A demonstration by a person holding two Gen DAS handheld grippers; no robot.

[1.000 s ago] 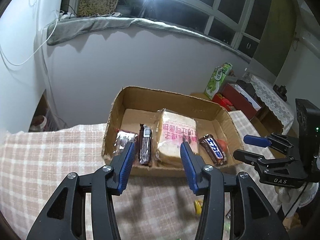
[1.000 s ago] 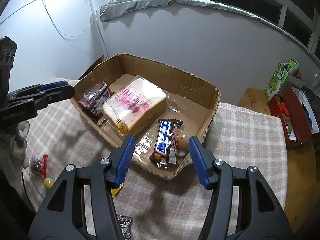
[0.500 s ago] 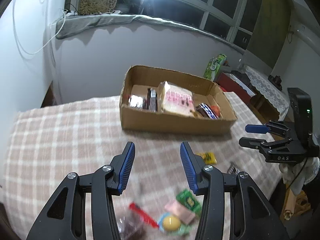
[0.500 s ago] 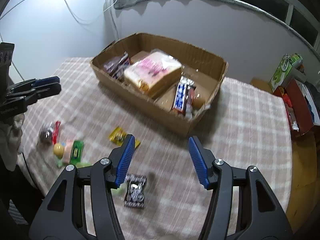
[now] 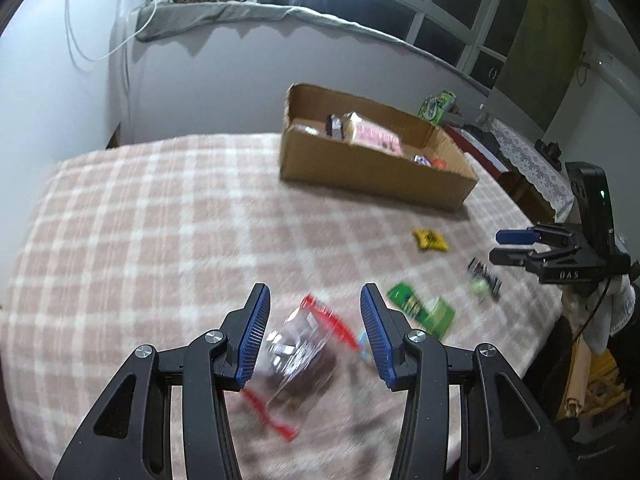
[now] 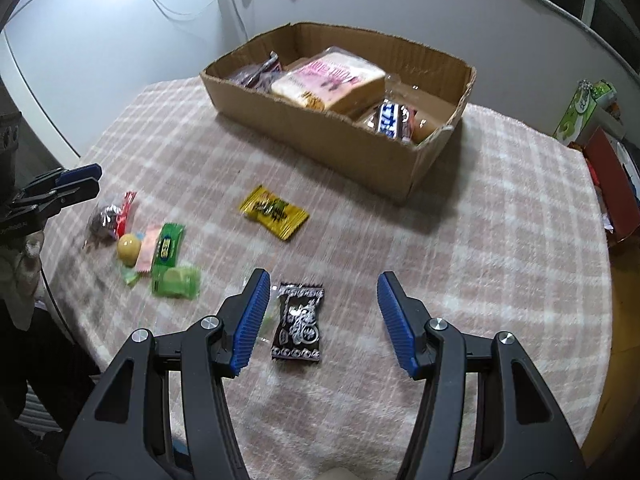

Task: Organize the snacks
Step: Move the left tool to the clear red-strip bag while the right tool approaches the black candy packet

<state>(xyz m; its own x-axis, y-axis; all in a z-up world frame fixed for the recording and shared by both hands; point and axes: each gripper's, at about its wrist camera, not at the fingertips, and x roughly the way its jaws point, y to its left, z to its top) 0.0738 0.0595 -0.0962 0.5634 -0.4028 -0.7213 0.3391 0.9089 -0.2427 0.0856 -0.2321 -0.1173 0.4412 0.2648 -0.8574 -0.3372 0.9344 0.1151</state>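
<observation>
Both tools are released: the left tool (image 5: 314, 330) straddles a clear red-edged packet (image 5: 296, 364), the right tool (image 6: 320, 322) a black packet (image 6: 298, 322) on the desk (image 6: 500, 240). The snack box (image 6: 320, 128) sits at twelve o'clock.

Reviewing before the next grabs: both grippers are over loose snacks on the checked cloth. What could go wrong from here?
1. The left gripper straddles a crinkly clear bag with red trim; a blue-edged wrapper lies right beside it, so closing may catch both.
2. The flat black sachet with white print sits off-centre near one finger of the right gripper; it may slide rather than lift.
3. The soft pink checked cloth could bunch into the pads.
</observation>
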